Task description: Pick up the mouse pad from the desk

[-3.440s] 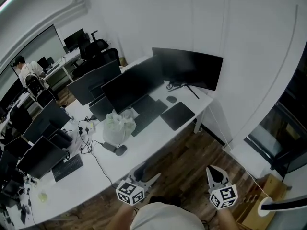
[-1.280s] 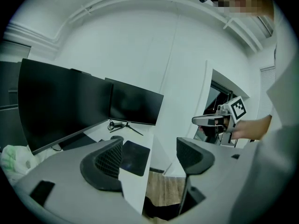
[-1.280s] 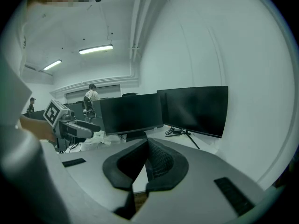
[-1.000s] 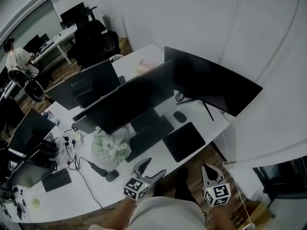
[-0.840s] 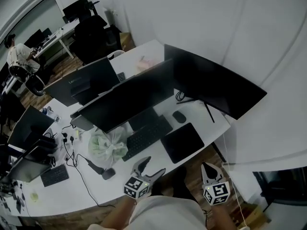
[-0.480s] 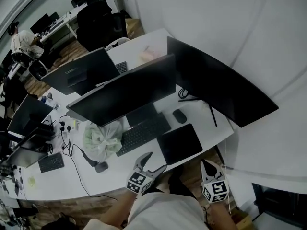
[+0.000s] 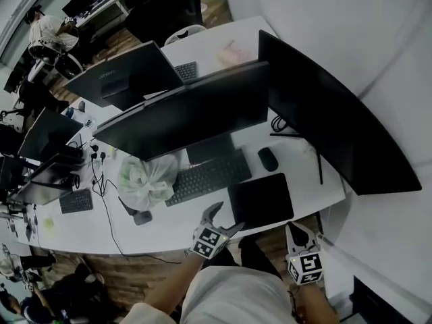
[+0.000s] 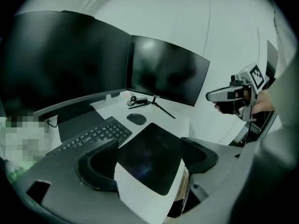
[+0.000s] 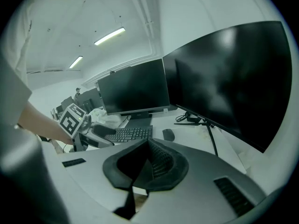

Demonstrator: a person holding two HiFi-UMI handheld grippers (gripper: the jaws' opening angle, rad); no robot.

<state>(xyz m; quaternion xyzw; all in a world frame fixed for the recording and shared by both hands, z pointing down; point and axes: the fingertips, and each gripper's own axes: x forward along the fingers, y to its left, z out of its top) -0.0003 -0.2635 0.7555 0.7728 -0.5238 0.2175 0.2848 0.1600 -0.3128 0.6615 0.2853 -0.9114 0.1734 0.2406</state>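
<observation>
Left gripper point(image 7: 226, 217), its empty jaws just opening, hovers near the front edge of the black mouse pad point(image 7: 261, 200) on the white desk point(image 7: 169, 229); right gripper point(image 7: 295, 229) hangs clenched, empty.

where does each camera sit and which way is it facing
Head view: on the person's head, looking steeply down at the desk; both forearms, left gripper and right gripper show.
Left gripper view: rides that gripper, facing the mouse pad; its jaws, just opening, stand apart, holding nothing.
Right gripper view: rides that gripper, facing the monitors over its shut jaws.
Both gripper views share the keyboard.
</observation>
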